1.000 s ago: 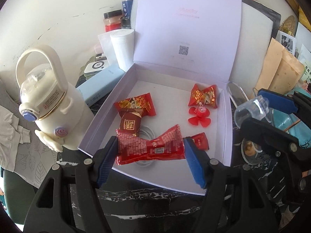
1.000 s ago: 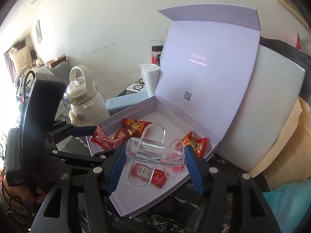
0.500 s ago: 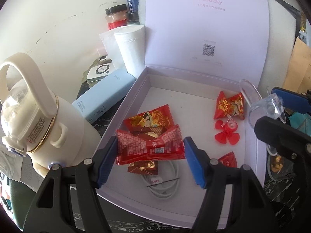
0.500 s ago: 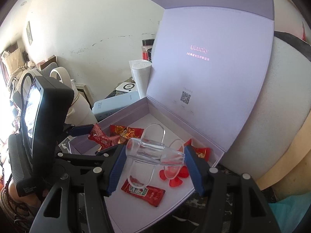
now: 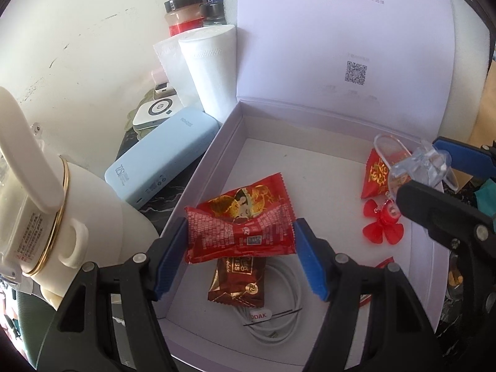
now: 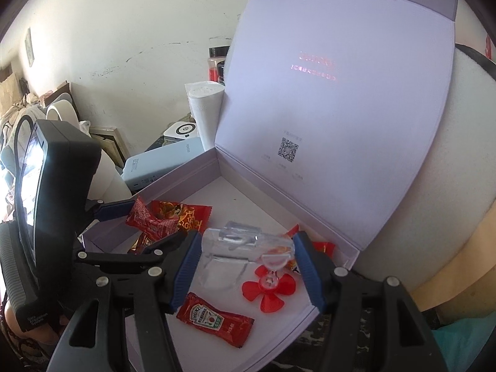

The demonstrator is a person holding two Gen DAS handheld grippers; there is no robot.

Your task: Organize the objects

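**Two loads over the box**

The left gripper (image 5: 240,259) pinches a red packet (image 5: 240,235) by its ends above the box (image 5: 201,167); a slack crinkly wrapper could slide out. The right gripper (image 6: 246,268) clamps a clear clip (image 6: 245,241) over the red fan (image 6: 269,288) – slick plastic may twist free. Dark marbled tabletop (image 5: 161,198), cluttered – kettle (image 5: 46,217) and power bank (image 5: 161,155) left, scuffed white wall behind

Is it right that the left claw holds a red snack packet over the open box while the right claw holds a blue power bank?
Not quite. The left claw does hold the red snack packet over the open box, but the right wrist view shows the right claw clamped on a clear plastic clip. The blue power bank lies outside the box.
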